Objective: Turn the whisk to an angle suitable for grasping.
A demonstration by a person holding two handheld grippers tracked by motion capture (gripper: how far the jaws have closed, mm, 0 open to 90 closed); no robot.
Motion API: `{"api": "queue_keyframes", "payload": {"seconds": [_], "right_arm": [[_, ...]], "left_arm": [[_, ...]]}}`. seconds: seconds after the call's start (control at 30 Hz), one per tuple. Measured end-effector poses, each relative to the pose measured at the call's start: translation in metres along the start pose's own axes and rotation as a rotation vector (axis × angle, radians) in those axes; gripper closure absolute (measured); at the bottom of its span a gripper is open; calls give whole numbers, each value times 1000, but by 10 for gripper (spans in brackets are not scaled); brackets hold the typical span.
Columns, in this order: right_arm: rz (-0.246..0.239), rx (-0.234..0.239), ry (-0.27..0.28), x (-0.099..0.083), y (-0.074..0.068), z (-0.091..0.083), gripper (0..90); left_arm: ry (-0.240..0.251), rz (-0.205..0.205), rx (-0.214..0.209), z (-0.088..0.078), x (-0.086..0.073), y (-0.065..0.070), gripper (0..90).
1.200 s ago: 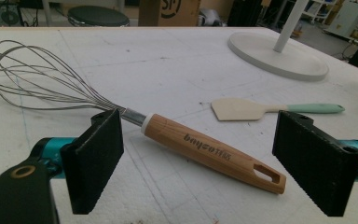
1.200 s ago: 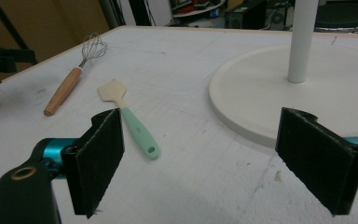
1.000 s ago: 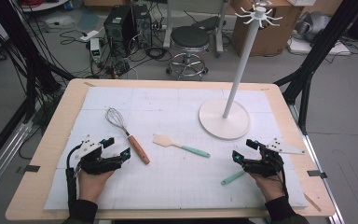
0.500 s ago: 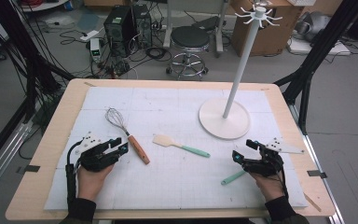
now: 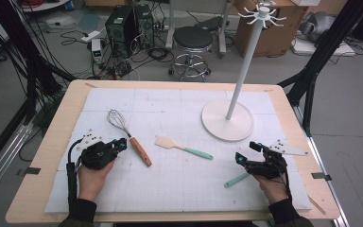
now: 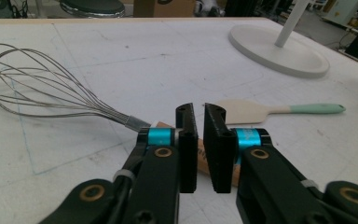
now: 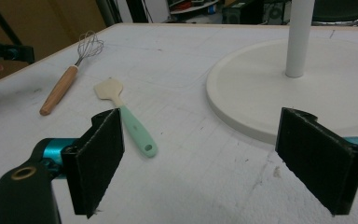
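The left gripper sits at the counter's near-left corner; its jaws have just been closing to a narrow empty gap, aimed over the whisk handle just beyond. The right gripper is wide open, holding nothing, facing the spatula mid-counter.

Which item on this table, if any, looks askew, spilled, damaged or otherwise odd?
Nothing stands out. The whisk, the spatula and a second mint-handled utensil lie flat and apart on the white mat, each at its own angle. The hook stand is upright. Nothing looks spilled or broken.
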State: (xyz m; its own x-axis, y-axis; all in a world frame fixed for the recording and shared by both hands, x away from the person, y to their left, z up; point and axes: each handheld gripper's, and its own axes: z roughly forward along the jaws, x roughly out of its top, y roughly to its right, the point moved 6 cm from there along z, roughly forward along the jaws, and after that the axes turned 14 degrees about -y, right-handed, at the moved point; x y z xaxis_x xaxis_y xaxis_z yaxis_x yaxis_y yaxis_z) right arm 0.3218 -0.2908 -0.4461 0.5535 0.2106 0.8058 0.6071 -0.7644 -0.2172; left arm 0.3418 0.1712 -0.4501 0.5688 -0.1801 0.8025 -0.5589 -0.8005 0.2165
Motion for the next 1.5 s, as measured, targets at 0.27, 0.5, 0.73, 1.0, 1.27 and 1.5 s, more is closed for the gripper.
{"api": "queue_keyframes", "payload": {"seconds": [0.27, 0.5, 0.73, 1.0, 1.27, 1.5], "right_arm": [[1, -6, 3, 0, 1, 0, 145], [0, -2, -1, 0, 0, 0, 145], [3, 0, -7, 0, 1, 3, 145], [4, 4, -5, 0, 1, 2, 146], [0, 7, 1, 1, 2, 2, 146], [6, 6, 0, 1, 2, 2, 146]], "left_arm": [[-29, 23, -20, 8, 9, 4, 898], [-54, -70, -59, 20, 8, -10, 900], [-104, -92, -87, 28, 12, -17, 900], [-84, -65, -90, 25, 40, -20, 900], [-99, -102, -115, 34, 46, -34, 900], [-171, -127, -111, 55, 35, -46, 900]]}}
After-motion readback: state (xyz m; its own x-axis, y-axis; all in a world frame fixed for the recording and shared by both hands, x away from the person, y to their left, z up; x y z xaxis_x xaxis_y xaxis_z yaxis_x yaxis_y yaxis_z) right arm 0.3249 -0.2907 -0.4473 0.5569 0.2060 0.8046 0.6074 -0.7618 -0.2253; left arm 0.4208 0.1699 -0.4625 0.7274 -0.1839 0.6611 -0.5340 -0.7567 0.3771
